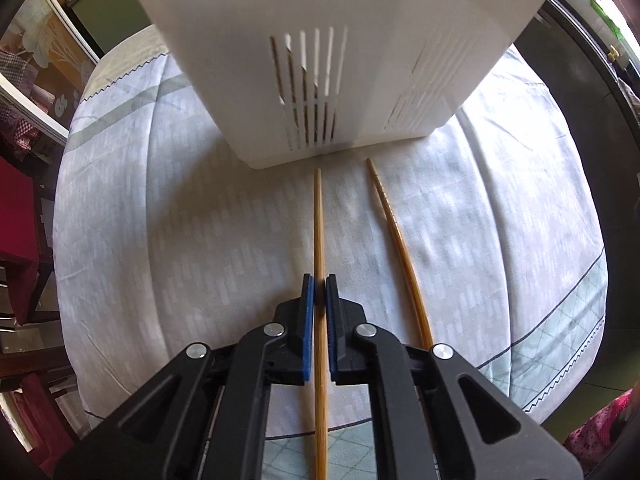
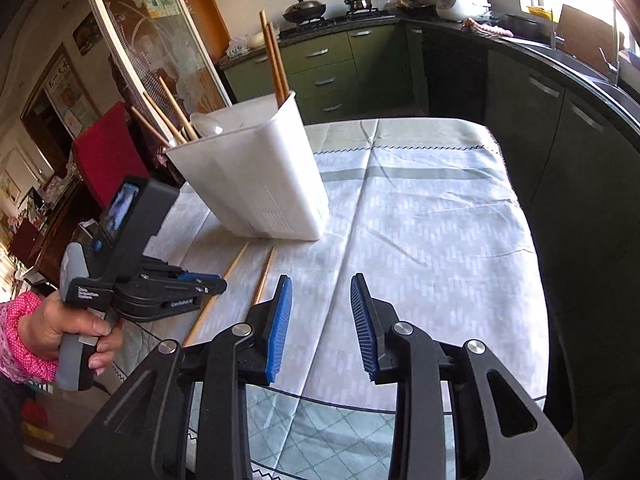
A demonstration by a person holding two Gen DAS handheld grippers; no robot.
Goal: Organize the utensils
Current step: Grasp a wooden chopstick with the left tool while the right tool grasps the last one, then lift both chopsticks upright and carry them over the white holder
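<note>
Left gripper (image 1: 320, 286) clamping one of two chopsticks (image 1: 319, 220) lying on the tablecloth (image 1: 160, 240) by one white holder (image 1: 320, 60); right gripper (image 2: 321, 308) hanging open, holding nothing.

White holder (image 1: 360, 20), tan chopsticks (image 1: 319, 220), pale patterned tablecloth (image 1: 160, 220)

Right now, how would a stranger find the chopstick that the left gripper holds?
Find the white utensil holder on the tablecloth. Two chopsticks lie before it. The held chopstick is the straight one between the left gripper jaws; the free chopstick has a ridged tip.
</note>
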